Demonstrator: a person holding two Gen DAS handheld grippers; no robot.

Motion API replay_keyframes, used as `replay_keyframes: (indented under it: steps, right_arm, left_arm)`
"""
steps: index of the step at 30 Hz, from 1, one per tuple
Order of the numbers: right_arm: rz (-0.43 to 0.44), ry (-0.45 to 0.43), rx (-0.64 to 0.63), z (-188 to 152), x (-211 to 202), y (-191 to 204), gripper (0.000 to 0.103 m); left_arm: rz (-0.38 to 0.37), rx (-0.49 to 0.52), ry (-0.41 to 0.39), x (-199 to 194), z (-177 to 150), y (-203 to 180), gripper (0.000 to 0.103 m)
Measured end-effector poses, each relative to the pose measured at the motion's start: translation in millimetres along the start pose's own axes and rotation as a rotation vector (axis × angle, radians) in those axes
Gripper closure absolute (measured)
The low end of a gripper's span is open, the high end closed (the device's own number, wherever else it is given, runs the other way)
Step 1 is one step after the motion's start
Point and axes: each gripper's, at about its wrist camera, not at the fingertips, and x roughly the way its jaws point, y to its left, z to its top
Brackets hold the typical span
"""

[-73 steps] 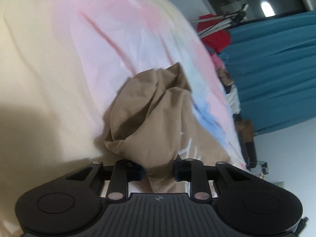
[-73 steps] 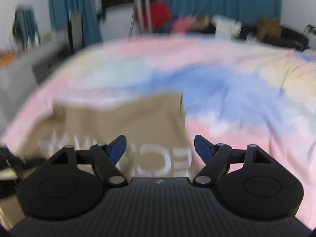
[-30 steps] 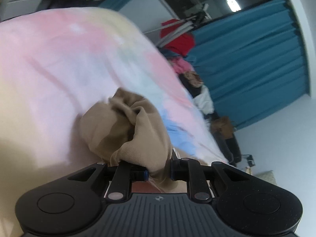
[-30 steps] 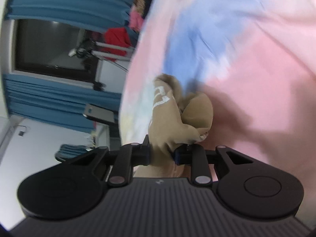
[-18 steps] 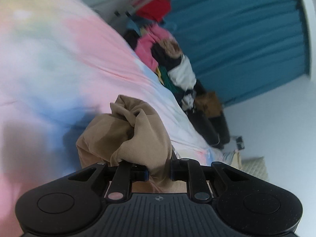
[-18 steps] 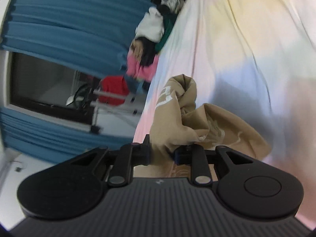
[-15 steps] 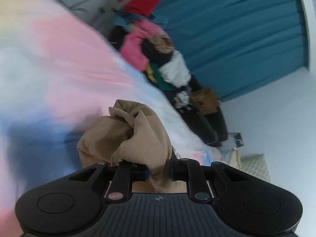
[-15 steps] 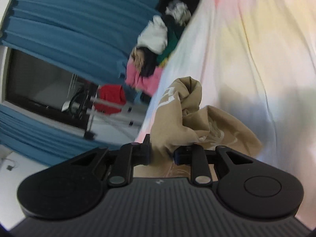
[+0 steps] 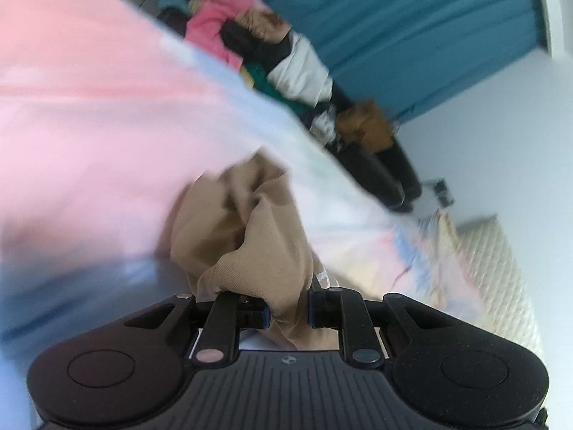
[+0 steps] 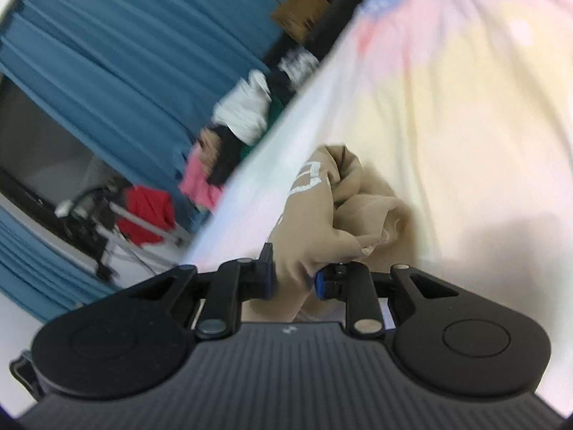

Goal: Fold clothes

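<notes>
Left gripper (image 9: 288, 313) clamped tight on bunched tan cotton garment with white lettering (image 9: 250, 236), cloth bulging out toward 12 o'clock. Right gripper (image 10: 295, 279) likewise pinched on another fold of same garment (image 10: 333, 211), white letters showing at 11 o'clock. Garment held over pastel tie-dye bedsheet (image 9: 89, 107). Heap of mixed clothes (image 9: 272, 57) at 1 o'clock beside teal pleated curtain (image 9: 412, 28). Background blurred.

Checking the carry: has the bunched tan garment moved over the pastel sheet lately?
Yes. The tan garment went from the sheet's yellow part toward the clothes pile.
</notes>
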Motion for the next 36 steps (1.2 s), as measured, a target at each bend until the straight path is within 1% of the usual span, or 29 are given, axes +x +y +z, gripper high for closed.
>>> replay_keyframes:
  steps: [3, 4, 5, 6, 8, 9, 10, 12, 13, 14, 15, 16, 17, 18, 19, 20, 21, 23, 25, 30, 31, 33, 36]
  right_arm:
    - [-0.039, 0.034, 0.018, -29.3, -11.0, -23.3, 0.078]
    - [-0.064, 0.038, 0.011, -38.7, -12.7, -28.0, 0.077]
    - [-0.091, 0.04, 0.003, -48.1, -14.2, -32.4, 0.075]
    - [-0.102, 0.047, 0.01, -51.1, -11.7, -36.2, 0.074]
    - [-0.122, 0.062, 0.028, -55.6, -5.9, -43.5, 0.073]
    - [-0.125, 0.069, 0.027, -55.0, -5.1, -44.9, 0.072]
    - [-0.144, 0.083, 0.01, -52.8, -9.2, -40.0, 0.07]
    - [-0.185, 0.111, -0.027, -48.1, -18.4, -28.8, 0.062]
    - [-0.206, 0.125, -0.045, -45.8, -22.9, -23.2, 0.059]
    - [-0.227, 0.139, -0.063, -43.4, -27.5, -17.6, 0.052]
    - [-0.235, 0.136, -0.078, -41.3, -37.7, -11.2, 0.047]
    - [-0.241, 0.131, -0.092, -39.1, -48.5, -4.7, 0.039]
    - [-0.24, 0.114, -0.115, -38.0, -61.0, 1.5, 0.034]
    - [-0.239, 0.094, -0.147, -36.7, -76.7, 3.7, 0.032]
    - [-0.234, 0.076, -0.183, -35.8, -90.9, 12.1, 0.032]
    - [-0.227, 0.058, -0.219, -34.9, -104.8, 21.2, 0.032]
    - [-0.217, 0.039, -0.25, -35.0, -119.2, 29.8, 0.03]
    - [-0.193, -0.003, -0.311, -36.5, -149.3, 46.7, 0.019]
    - [-0.164, -0.04, -0.369, -40.2, -178.1, 62.3, 0.021]
    - [-0.104, -0.108, -0.502, -58.3, -244.2, 91.8, 0.02]
    - [-0.095, -0.121, -0.529, -64.0, -256.8, 95.6, 0.02]
    - [-0.076, -0.141, -0.579, -76.3, -279.5, 102.0, 0.02]
    - [-0.039, -0.167, -0.641, -98.0, -308.7, 105.8, 0.02]
  left_arm:
    - [0.023, 0.055, 0.047, -1.7, -24.8, 19.5, 0.08]
    - [0.028, 0.079, 0.062, -2.2, -33.0, 23.2, 0.079]
    - [0.036, 0.11, 0.072, 0.3, -38.4, 26.6, 0.074]
    - [0.059, 0.137, 0.072, 2.9, -42.4, 28.4, 0.067]
    - [0.081, 0.181, 0.059, 3.0, -47.3, 26.9, 0.065]
    - [0.092, 0.196, 0.049, 1.2, -47.9, 24.2, 0.058]
    - [0.114, 0.218, 0.042, -3.1, -49.4, 19.0, 0.053]
    - [0.152, 0.268, 0.033, -16.1, -53.2, 6.2, 0.027]
    - [0.166, 0.293, 0.031, -25.0, -55.2, -1.3, 0.024]
    - [0.174, 0.318, 0.021, -39.6, -56.3, -10.3, 0.023]
    - [0.18, 0.344, 0.01, -55.1, -57.2, -19.5, 0.021]
    - [0.184, 0.372, -0.002, -68.6, -57.4, -29.5, 0.019]
    - [0.181, 0.398, -0.011, -82.2, -57.7, -38.1, 0.013]
    - [0.183, 0.415, -0.024, -98.9, -60.7, -49.6, 0.004]
    - [0.185, 0.434, -0.042, -114.1, -61.6, -60.0, 0.001]
    - [0.188, 0.458, -0.067, -125.2, -60.9, -72.0, 0.0]
    - [0.191, 0.482, -0.093, -135.7, -60.0, -84.3, 0.0]
    - [0.193, 0.535, -0.144, -172.7, -70.3, -102.8, 0.0]
    - [0.196, 0.568, -0.183, -208.2, -81.7, -117.6, 0.0]
    - [0.161, 0.606, -0.28, -293.7, -116.5, -141.7, 0.0]
    - [0.146, 0.614, -0.297, -310.3, -124.9, -143.9, 0.0]
    - [0.125, 0.643, -0.303, -339.3, -140.9, -145.0, 0.0]
    - [0.145, 0.682, -0.336, -373.0, -168.5, -142.3, 0.0]
